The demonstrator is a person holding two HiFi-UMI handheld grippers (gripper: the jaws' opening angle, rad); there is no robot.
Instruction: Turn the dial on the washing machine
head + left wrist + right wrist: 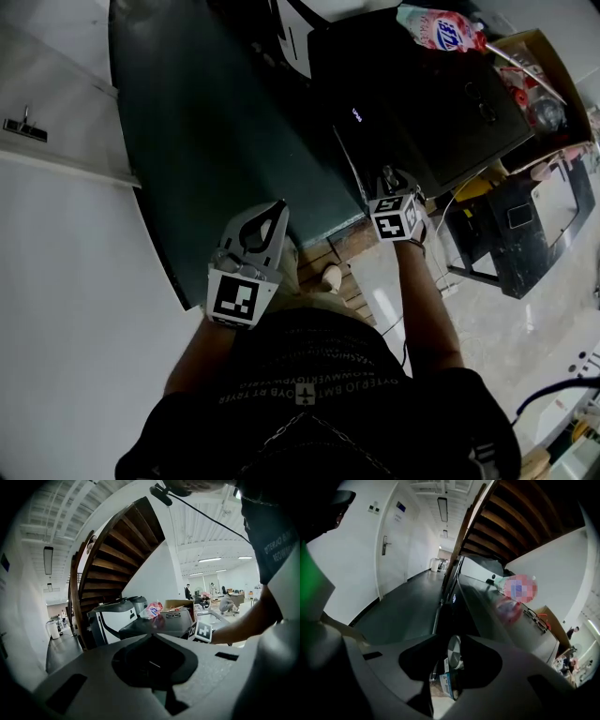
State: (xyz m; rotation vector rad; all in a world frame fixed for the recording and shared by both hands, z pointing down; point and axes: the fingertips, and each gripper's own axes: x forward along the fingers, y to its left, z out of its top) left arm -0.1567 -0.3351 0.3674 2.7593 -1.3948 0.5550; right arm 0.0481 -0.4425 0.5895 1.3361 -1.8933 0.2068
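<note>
While the dark floor point(206, 122) fills the upper left of the head view, the black washing machine point(412, 103) stands at 1 o'clock from the picture's middle. On its top, toward 2 o'clock, there is an open cardboard box point(544, 56). A pink and white detergent bag point(441, 28) lies just beside the box at its 10 o'clock. The left gripper point(278, 208) is held over the floor near the person's body, well apart from the machine. Its fingers are together at the tips and nothing is between them. The right gripper point(388, 176), at 2 o'clock from the left one, reaches the machine's front edge. In the right gripper view the silver dial point(453, 651) is seen from its edge. It stands between this gripper's fingers, which are wide apart, with a gap on each side.
</note>
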